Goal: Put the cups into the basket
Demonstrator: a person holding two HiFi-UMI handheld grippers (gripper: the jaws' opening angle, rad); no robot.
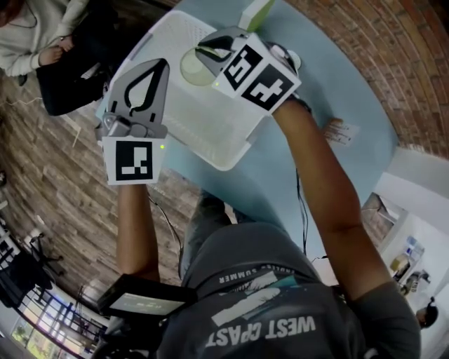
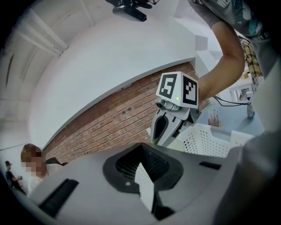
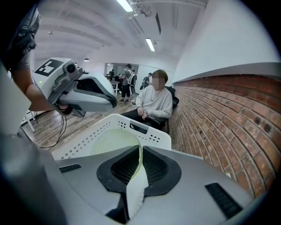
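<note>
A white perforated basket (image 1: pixel 224 158) stands on the light blue table (image 1: pixel 330 77). My right gripper (image 1: pixel 203 52) is shut on the thin rim of a pale green cup (image 1: pixel 195 69), which hangs inside the far end of the basket. In the right gripper view the cup (image 3: pixel 112 143) fills the basket (image 3: pixel 145 132) below the jaws (image 3: pixel 139 149). My left gripper (image 1: pixel 163 64) hovers over the basket's left rim, jaws shut and holding nothing. In the left gripper view the right gripper (image 2: pixel 159 136) shows beside the basket (image 2: pixel 206 138).
A pale green object (image 1: pixel 256 12) stands on the table beyond the basket. A white card (image 1: pixel 342 131) lies to the right. A person (image 1: pixel 35 35) sits off the table's far left corner, and a brick wall runs along the right.
</note>
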